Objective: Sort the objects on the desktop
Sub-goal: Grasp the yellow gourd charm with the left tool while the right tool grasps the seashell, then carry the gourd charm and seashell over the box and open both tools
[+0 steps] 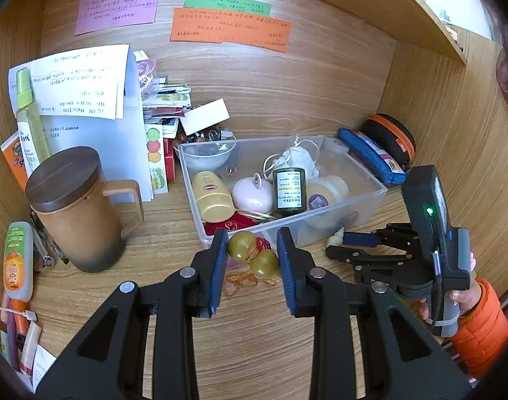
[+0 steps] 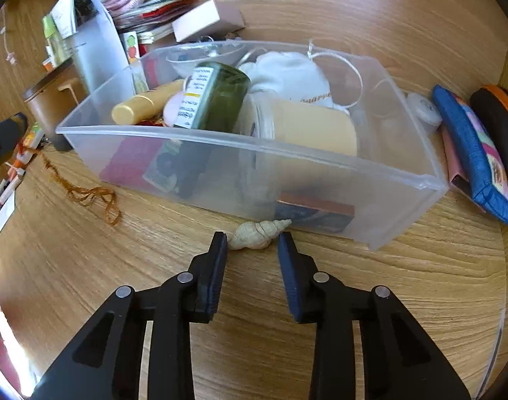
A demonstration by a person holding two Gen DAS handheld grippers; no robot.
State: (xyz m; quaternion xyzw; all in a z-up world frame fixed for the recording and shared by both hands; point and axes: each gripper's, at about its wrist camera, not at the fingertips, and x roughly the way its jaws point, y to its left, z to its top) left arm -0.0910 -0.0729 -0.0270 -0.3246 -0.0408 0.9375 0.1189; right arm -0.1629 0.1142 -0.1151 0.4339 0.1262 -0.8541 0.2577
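A clear plastic bin (image 1: 370,196) (image 2: 420,180) on the wooden desk holds a yellow tube (image 1: 211,196), a pink round item (image 1: 252,196), a green bottle (image 1: 289,188) (image 2: 217,100), a cream jar (image 1: 327,191) (image 2: 310,126) and a white pouch (image 1: 300,158). My left gripper (image 1: 252,250) is open around a green-yellow gourd charm (image 1: 254,255) with an orange cord (image 1: 247,280), lying in front of the bin. My right gripper (image 2: 252,243) is open with a cream spiral seashell (image 2: 259,233) between its fingertips on the desk, against the bin's front wall. It also shows in the left wrist view (image 1: 340,243).
A brown lidded mug (image 1: 77,210) stands left of the bin. Papers (image 1: 87,100), bottles (image 1: 28,120) and a card pile (image 1: 167,110) crowd the back left. A blue pouch (image 1: 370,156) (image 2: 477,153) and a black-orange case (image 1: 394,136) lie right of the bin. Wooden walls enclose the desk.
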